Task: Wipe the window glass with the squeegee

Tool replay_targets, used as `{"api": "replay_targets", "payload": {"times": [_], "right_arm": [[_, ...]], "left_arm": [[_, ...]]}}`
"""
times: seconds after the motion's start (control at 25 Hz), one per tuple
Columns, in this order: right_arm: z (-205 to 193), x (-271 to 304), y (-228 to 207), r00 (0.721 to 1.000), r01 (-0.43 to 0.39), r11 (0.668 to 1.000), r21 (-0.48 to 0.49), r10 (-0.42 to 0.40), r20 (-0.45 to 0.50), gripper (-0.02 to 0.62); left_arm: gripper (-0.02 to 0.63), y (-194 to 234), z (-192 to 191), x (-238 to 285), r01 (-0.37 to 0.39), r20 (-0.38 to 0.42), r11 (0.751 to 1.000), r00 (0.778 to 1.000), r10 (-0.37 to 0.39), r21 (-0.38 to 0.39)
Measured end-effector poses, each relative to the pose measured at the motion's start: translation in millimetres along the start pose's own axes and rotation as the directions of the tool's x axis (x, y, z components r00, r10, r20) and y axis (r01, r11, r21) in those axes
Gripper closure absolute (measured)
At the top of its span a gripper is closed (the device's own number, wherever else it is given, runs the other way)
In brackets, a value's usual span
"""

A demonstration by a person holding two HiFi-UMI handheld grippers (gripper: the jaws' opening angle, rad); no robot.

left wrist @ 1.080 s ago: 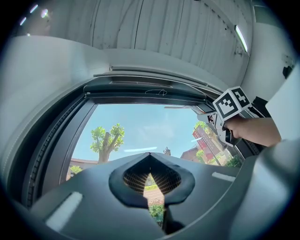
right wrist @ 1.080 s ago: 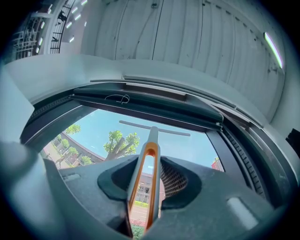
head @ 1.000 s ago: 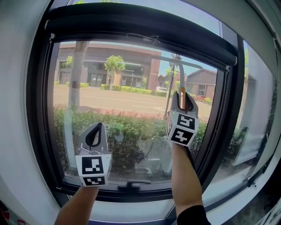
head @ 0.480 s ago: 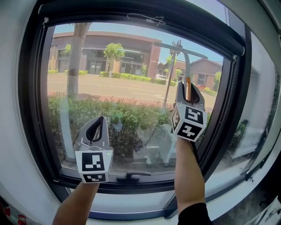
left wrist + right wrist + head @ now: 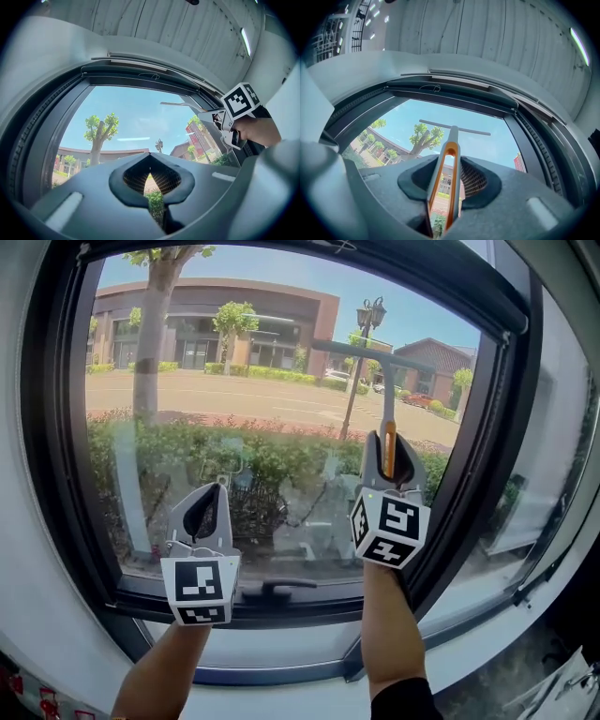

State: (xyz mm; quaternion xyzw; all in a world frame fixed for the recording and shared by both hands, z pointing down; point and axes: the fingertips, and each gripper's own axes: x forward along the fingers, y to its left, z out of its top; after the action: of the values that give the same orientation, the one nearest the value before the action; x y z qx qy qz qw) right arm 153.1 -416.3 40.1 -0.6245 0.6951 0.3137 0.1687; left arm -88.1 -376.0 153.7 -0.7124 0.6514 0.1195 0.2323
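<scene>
The squeegee [image 5: 386, 395] has come down from the top frame. Its blade now spans the upper right of the window glass [image 5: 234, 381], with the shaft upright below it. A downward wiping stroke seems to be in hand, and the next move likely calls for even pressure, drawing the blade down toward the window handle [image 5: 274, 588]. The right claw [image 5: 387, 448] is clamped on the squeegee's orange grip. The left claw [image 5: 208, 498] hangs lower left, jaws together, holding nothing.
</scene>
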Motion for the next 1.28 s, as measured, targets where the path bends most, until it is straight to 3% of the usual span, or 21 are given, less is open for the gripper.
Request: {"api": "replay_targets", "payload": {"times": [0.36,0.96,1.28], "right_arm": [[-39.2,-41.9,12.9,0.998,-0.019,1.000,-0.001,0.019,-0.060,0.477],[-104.1,-110.2,22.6,0.982,-0.044,0.999,0.007,0.045,-0.183,0.479],[-110.8,-116.8,25.1,0.979,-0.064,0.998,0.002,0.064,-0.196,0.477]], "left_arm": [[0.591,-17.8,-40.5,-18.2,0.034,-0.076,0.999,0.996,-0.036,-0.032],[0.591,-29.4,-59.9,-43.1,0.041,-0.131,0.998,0.990,-0.047,-0.046],[0.591,-38.9,-64.2,-44.7,0.046,-0.139,0.998,0.989,-0.052,-0.046]]}}
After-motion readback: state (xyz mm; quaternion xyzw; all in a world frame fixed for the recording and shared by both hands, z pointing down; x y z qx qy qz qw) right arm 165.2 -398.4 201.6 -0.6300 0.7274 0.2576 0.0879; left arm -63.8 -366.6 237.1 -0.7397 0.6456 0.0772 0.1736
